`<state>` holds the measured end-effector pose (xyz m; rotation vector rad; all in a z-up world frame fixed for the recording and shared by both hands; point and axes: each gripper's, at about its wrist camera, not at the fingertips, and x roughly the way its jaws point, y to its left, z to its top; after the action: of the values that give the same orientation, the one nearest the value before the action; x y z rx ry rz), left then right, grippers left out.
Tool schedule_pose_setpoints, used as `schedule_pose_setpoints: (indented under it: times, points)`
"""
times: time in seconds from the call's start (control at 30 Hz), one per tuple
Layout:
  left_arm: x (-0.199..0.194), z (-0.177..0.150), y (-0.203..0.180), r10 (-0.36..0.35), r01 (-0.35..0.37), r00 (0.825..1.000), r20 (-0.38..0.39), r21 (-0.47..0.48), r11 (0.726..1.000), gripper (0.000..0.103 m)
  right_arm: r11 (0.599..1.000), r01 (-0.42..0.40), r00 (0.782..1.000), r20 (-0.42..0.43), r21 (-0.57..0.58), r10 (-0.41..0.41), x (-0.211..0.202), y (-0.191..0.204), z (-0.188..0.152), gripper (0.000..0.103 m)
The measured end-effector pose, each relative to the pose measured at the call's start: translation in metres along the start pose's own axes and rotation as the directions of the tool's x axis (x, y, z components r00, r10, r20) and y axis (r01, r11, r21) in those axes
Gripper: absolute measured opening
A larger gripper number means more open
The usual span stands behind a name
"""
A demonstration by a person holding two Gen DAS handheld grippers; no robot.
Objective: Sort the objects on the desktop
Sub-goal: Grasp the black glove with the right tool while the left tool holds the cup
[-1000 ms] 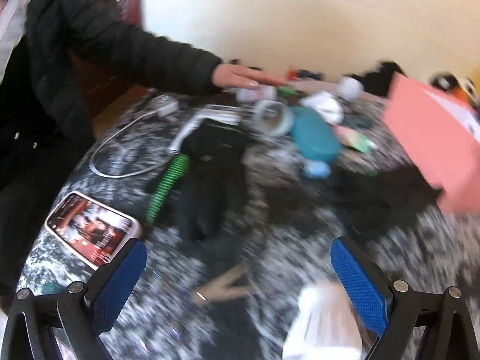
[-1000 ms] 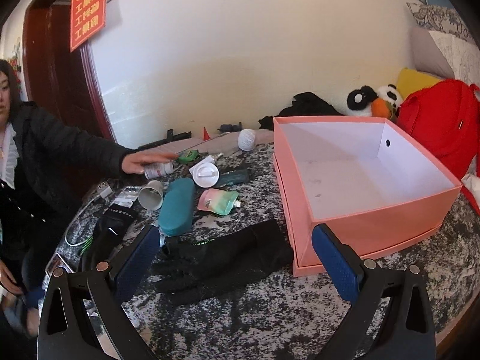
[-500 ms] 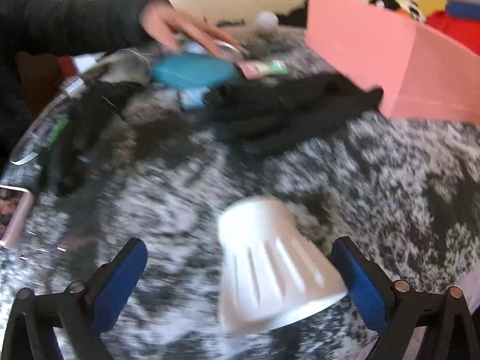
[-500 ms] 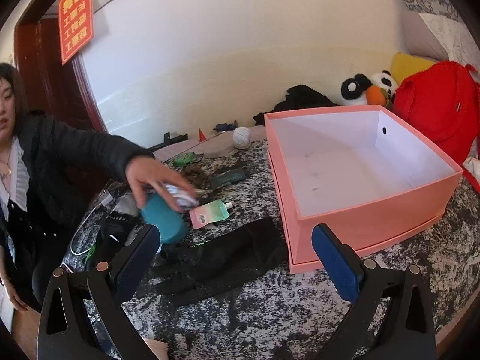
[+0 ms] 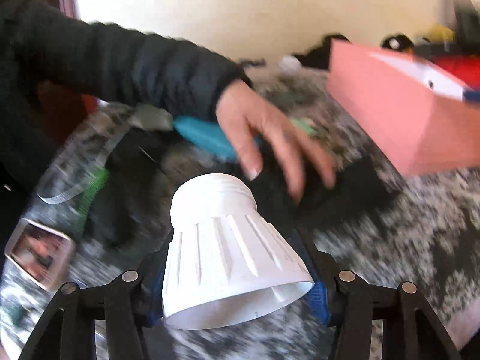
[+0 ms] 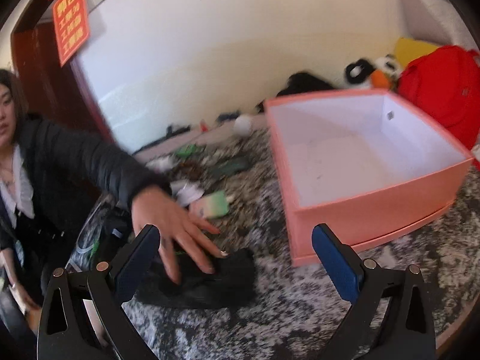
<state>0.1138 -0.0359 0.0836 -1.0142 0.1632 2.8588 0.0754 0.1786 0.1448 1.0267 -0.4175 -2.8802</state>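
Now clamped in left gripper point(image 5: 237, 294), white ribbed cup point(image 5: 231, 258), right gripper point(image 6: 237, 258) wide open, empty, bystander's hand point(image 6: 174, 228) on black glove point(image 6: 210, 282), pink box point(image 6: 375, 210) beside, speckled tabletop point(image 6: 300, 315).

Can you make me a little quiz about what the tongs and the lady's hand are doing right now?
1. True or false: the left tongs are closed on the ribbed white plastic lamp shell.
2. What does the bystander's bare hand rest on? A) the black knit glove B) the open pink cardboard box C) the red backpack
3. Fill in: the right tongs are ____ and hold nothing.

Key: 1 true; 2 A; 3 open.
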Motion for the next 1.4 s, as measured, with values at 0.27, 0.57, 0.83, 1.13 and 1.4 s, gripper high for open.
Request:
schedule_pose_setpoints:
  times: [0.27, 0.57, 0.83, 1.13, 1.4]
  points:
    - [-0.007, 0.012, 0.041, 0.02, -0.018, 0.999, 0.033, -0.058, 0.998, 0.062, 0.992, -0.125, 0.97, -0.211, -0.018, 0.118, 0.055, 0.022, -0.023, 0.101]
    - [-0.004, -0.001, 0.073, 0.01, -0.009, 1.0, 0.004, -0.118, 0.993, 0.063, 0.941, 0.053, 0.947, -0.282, -0.336, -0.154, 0.126, 0.084, -0.068, 0.102]
    - [-0.002, 0.0, 0.074, 0.008, -0.008, 1.0, 0.0, -0.131, 0.991, 0.063, 0.942, -0.025, 0.94, -0.328, -0.335, -0.091, 0.154, 0.079, -0.077, 0.103]
    - [-0.002, -0.002, 0.072, 0.018, -0.019, 1.0, -0.003, -0.128, 0.992, 0.063, 0.958, -0.061, 0.943, -0.331, -0.282, -0.037, 0.136, 0.069, -0.065, 0.023]
    - [-0.003, -0.001, 0.07, 0.029, -0.029, 1.0, 0.001, -0.128, 0.991, 0.063, 0.961, -0.123, 0.954, -0.297, -0.248, 0.045, 0.11, 0.069, -0.054, 0.015]
